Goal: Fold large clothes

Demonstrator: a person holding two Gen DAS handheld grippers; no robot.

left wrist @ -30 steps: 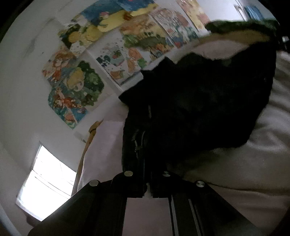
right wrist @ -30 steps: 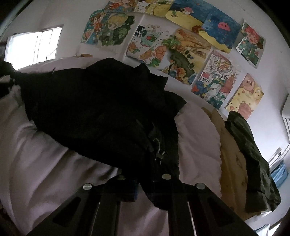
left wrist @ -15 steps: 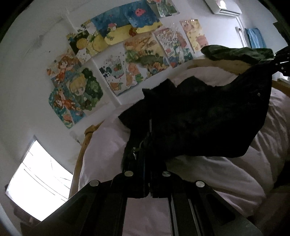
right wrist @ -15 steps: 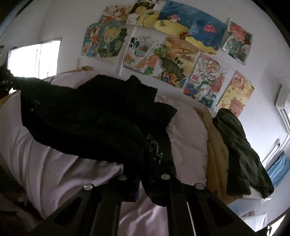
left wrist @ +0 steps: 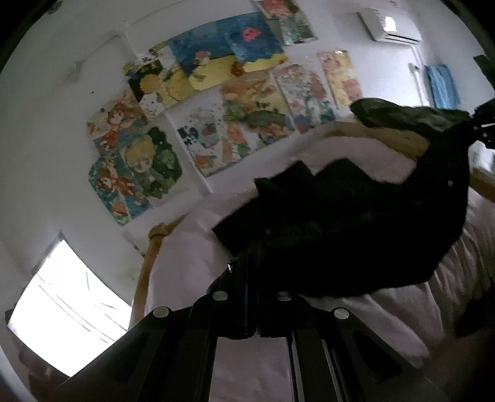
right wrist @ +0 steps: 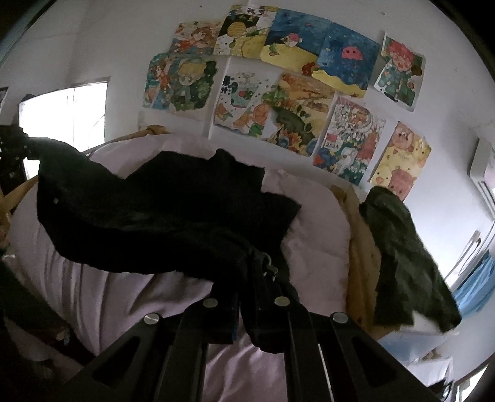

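Nearest in each wrist view, 2 black grippers: left gripper with jaws closed tight on 1 edge of the black garment, right gripper with jaws likewise pinched on another edge of the same black garment, a small metal clasp showing just above the grip.

1 garment only between them, lifted and stretched across above the bed, sagging in the middle, far part draped toward the wall. 1 small pale snap or rivet visible on the cloth in each view. Opposite gripper seen at the frame edge each time, dark and too blurred to read.

Below and behind, 1 bed with a pale pinkish quilt, puffed and wrinkled, and a tan cover along its right side. On that tan strip, 1 dark green garment, lying in a heap, well apart from the black one.

Farther back, the white wall with 10 coloured children's drawings counted in the right wrist view, taped edge to edge in rows. 1 bright window at the bed's left end. 1 white air conditioner high on the wall, and 1 blue cloth hanging beneath it.
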